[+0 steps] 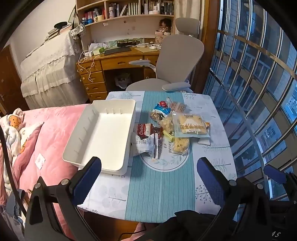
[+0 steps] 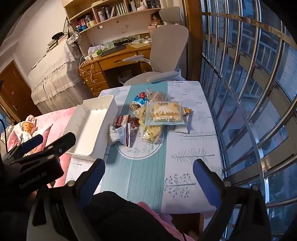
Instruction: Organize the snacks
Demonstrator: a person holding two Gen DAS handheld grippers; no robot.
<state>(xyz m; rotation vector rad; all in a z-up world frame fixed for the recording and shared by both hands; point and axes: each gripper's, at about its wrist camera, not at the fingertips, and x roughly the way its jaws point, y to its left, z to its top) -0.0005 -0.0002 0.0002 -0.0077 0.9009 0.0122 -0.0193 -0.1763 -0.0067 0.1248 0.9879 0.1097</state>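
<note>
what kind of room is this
Most likely a bedroom that doubles as a study: a bed with a pink quilt, a wooden desk with drawers under a bookshelf, and a grey office chair.

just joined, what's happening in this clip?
Snack sorting, not yet begun. A person holds both grippers above the near edge of the table. The left gripper and right gripper are open and empty. The white bin at the table's left side is empty. The snack packets, including a Cookies pack and a pale blue cracker pack, lie piled beside it, untouched.
</note>
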